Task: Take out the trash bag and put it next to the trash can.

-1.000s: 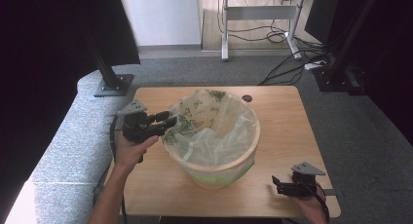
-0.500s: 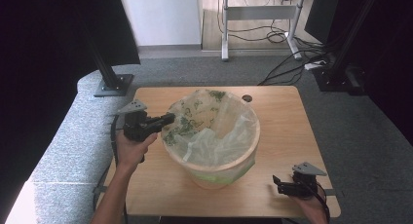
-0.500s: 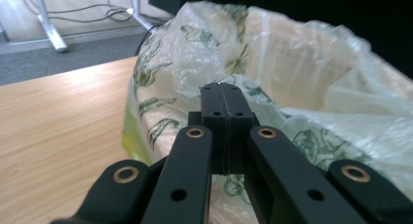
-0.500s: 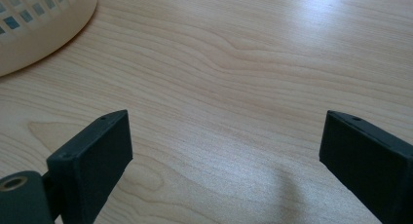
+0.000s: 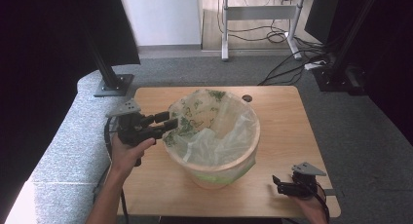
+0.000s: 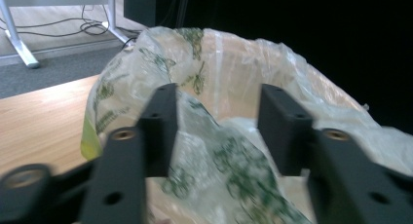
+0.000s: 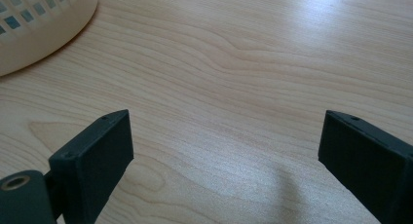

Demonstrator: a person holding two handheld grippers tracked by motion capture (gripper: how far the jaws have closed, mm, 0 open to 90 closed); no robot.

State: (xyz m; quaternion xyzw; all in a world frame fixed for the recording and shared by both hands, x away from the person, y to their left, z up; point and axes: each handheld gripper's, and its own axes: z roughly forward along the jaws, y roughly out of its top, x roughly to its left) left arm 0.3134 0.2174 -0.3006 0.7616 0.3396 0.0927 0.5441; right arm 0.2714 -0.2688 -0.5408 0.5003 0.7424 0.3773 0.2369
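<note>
While the left gripper (image 5: 168, 125) sits mid-left of the high view, jaws just opened off the bag's (image 5: 204, 131) rim, that bin (image 5: 214, 173) stays center-frame; right gripper (image 5: 277, 183) rests wide open, lower right.

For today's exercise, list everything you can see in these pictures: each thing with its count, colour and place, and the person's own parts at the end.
table: 1, light wood, centre of the high view.
bin: 1, cream, latticed wall, middle of the table.
bag: 1, clear plastic with green print, lining the bin, its edge draped over the rim.
hole: 1, dark, round, in the table behind the bin.
carpet: grey, around the table.
desk frame: 1, grey metal, at the back, cables beneath it.
stand base: 1, black, on the floor at back left.
left tool: 1, black, at the bin's left rim; jaws have just been opening, bag film between them.
right tool: 1, black, at the table's front right corner, jaws wide over bare wood.
</note>
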